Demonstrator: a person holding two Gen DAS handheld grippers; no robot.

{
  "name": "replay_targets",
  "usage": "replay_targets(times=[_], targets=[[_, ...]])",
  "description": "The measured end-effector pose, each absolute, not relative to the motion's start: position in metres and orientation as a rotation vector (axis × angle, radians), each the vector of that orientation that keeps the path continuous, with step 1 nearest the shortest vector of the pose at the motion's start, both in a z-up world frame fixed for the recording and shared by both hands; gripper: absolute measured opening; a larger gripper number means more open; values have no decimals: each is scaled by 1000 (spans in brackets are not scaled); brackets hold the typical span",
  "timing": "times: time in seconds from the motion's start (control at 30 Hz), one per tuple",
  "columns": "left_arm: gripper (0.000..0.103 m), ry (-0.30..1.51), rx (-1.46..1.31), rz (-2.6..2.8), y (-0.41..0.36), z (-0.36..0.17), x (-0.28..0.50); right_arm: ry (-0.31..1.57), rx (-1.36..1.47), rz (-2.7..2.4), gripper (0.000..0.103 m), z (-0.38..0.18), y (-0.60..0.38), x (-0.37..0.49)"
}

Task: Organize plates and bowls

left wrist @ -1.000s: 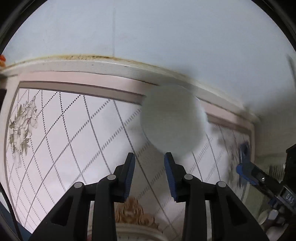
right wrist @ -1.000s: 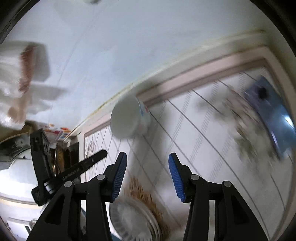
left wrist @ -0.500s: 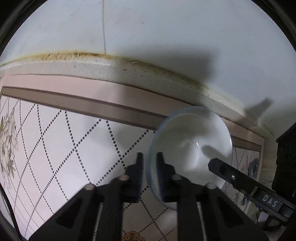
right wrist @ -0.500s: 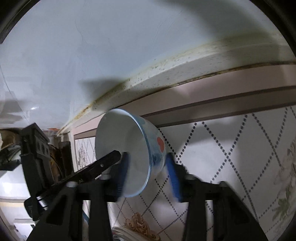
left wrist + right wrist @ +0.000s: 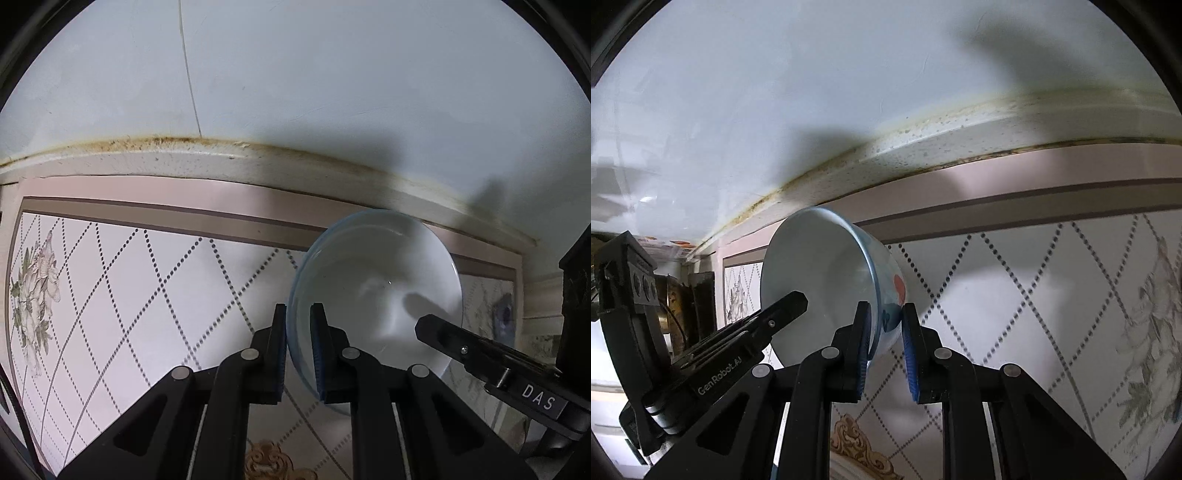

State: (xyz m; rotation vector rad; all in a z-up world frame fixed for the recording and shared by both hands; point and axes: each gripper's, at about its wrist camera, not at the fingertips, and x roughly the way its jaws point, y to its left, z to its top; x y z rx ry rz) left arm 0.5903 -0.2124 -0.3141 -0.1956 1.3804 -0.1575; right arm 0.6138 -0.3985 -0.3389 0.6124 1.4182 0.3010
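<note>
The left gripper (image 5: 298, 347) clamps the white bowl's (image 5: 380, 291) rim. The right gripper (image 5: 885, 350) pinches the opposite rim above the patterned tabletop (image 5: 1034, 295)

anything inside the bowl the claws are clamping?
No contents: the bowl shows a bare white interior, apart from each claw's inner finger over the rim. Its underside and the table beneath it are hidden.

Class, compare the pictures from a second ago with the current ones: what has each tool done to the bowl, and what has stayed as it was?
Both tools moved in on the bowl and closed. The left tool now clamps its rim on one side; the right tool, open a second ago, pinches the opposite wall near the red mark. The patterned countertop and wall are unchanged.
</note>
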Motion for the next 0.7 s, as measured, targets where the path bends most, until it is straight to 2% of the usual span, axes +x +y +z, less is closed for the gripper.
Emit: replay_targets(times=[0.4, 0.7], targets=[[10, 1318, -131, -298, -234, -250, 509, 1333, 618, 254, 19, -263, -434, 521], [10, 1299, -55, -412, -270, -228, 439, 1294, 664, 186, 19, -230, -464, 420]])
